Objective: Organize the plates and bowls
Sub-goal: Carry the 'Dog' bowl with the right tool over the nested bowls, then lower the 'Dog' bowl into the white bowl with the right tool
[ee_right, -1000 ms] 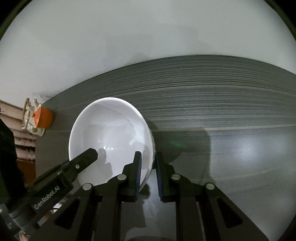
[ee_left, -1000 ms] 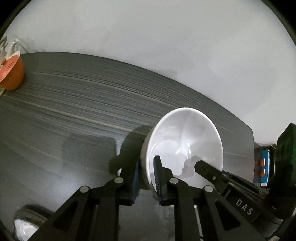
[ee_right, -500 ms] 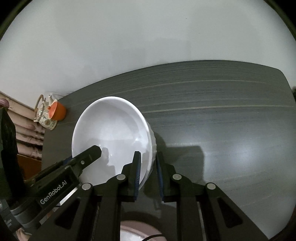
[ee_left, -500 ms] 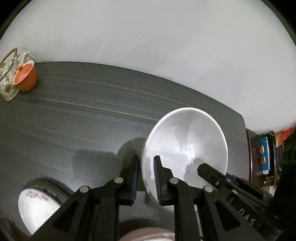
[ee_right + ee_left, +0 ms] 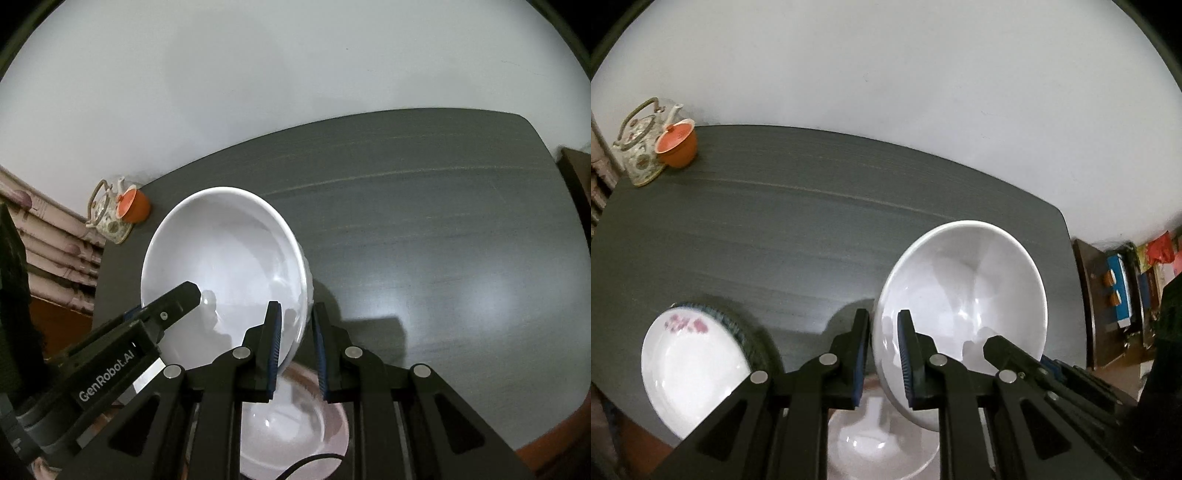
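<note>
Pink-rimmed bowl (image 5: 295, 424): largely hidden behind the gripper frame, cut off by the bottom edge.
Floral plate (image 5: 690, 369): blurred at its rim.
Shelf clutter (image 5: 1123, 288): too small to identify.

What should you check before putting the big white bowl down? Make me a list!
1. Left gripper pinches the white bowl rim: ok.
2. Right gripper pinches the opposite rim: ok.
3. Bowl level: not ok, it looks tilted.
4. Pink-rimmed bowl lies right below: ok.
5. Flowered plate is out of the way, off to the left: ok.
6. Gap between bowl and the dish below: cannot tell.
</note>
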`<move>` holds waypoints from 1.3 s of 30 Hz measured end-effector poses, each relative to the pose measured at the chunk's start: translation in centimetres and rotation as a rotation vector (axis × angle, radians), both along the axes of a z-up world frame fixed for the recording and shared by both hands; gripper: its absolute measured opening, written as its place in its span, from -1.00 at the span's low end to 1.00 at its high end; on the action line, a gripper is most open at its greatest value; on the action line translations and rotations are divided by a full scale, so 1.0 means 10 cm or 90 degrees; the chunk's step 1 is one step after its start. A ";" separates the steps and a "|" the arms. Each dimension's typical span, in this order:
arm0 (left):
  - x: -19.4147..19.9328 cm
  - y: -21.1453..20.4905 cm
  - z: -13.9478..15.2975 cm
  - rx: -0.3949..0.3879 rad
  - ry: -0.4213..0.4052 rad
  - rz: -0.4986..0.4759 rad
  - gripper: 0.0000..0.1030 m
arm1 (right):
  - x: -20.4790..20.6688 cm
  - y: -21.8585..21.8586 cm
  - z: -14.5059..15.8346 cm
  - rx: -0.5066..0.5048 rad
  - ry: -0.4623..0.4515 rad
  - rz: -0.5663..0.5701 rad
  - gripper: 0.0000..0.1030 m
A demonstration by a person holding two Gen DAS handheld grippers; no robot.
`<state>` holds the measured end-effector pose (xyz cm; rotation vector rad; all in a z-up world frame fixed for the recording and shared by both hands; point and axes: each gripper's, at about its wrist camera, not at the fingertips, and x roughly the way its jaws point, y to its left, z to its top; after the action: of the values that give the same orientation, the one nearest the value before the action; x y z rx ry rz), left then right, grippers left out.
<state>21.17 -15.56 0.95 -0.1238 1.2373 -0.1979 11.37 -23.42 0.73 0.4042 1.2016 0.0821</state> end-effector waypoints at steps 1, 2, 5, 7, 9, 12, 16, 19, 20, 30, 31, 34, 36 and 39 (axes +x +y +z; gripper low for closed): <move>-0.07 0.01 0.01 -0.001 0.000 0.000 -0.70 | -0.05 0.03 0.01 -0.003 0.000 0.003 -0.68; -0.12 0.04 0.01 -0.004 0.001 0.003 -0.70 | -0.12 0.05 0.02 -0.002 -0.002 0.003 -0.68; -0.26 0.15 0.01 -0.010 0.015 0.005 -0.70 | -0.26 0.11 0.04 -0.001 -0.003 0.006 -0.68; -0.34 0.20 0.02 -0.010 0.018 0.006 -0.70 | -0.33 0.15 0.04 0.000 -0.001 0.007 -0.68; -0.41 0.26 0.02 -0.015 0.021 0.010 -0.70 | -0.39 0.20 0.03 0.000 -0.001 0.010 -0.68; -0.49 0.32 0.01 -0.015 0.025 0.011 -0.70 | -0.54 0.18 0.03 0.004 0.002 0.012 -0.67; -0.63 0.39 0.00 -0.016 0.034 0.014 -0.70 | -0.63 0.24 0.04 -0.003 0.000 0.021 -0.67; -0.70 0.42 -0.03 -0.018 0.044 0.019 -0.70 | -0.67 0.29 0.01 -0.003 0.004 0.025 -0.67; -0.72 0.41 -0.04 -0.016 0.047 0.019 -0.70 | -0.67 0.31 -0.01 -0.004 0.006 0.028 -0.67; -0.88 0.40 -0.24 0.002 0.079 0.021 -0.70 | -0.83 0.31 -0.22 0.001 0.036 0.037 -0.66; -0.89 0.40 -0.26 0.005 0.082 0.020 -0.70 | -0.84 0.30 -0.24 0.002 0.038 0.038 -0.66; -0.90 0.40 -0.32 0.010 0.093 0.022 -0.70 | -0.86 0.32 -0.30 0.001 0.046 0.041 -0.66; -0.90 0.42 -0.38 0.012 0.103 0.024 -0.70 | -0.83 0.34 -0.37 0.003 0.057 0.043 -0.66; -0.90 0.42 -0.46 0.014 0.113 0.023 -0.70 | -0.84 0.33 -0.45 0.007 0.069 0.044 -0.66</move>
<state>12.21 -11.34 -3.62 -0.1467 1.4118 -0.1436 2.93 -20.14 -3.73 0.3813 1.3222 0.1278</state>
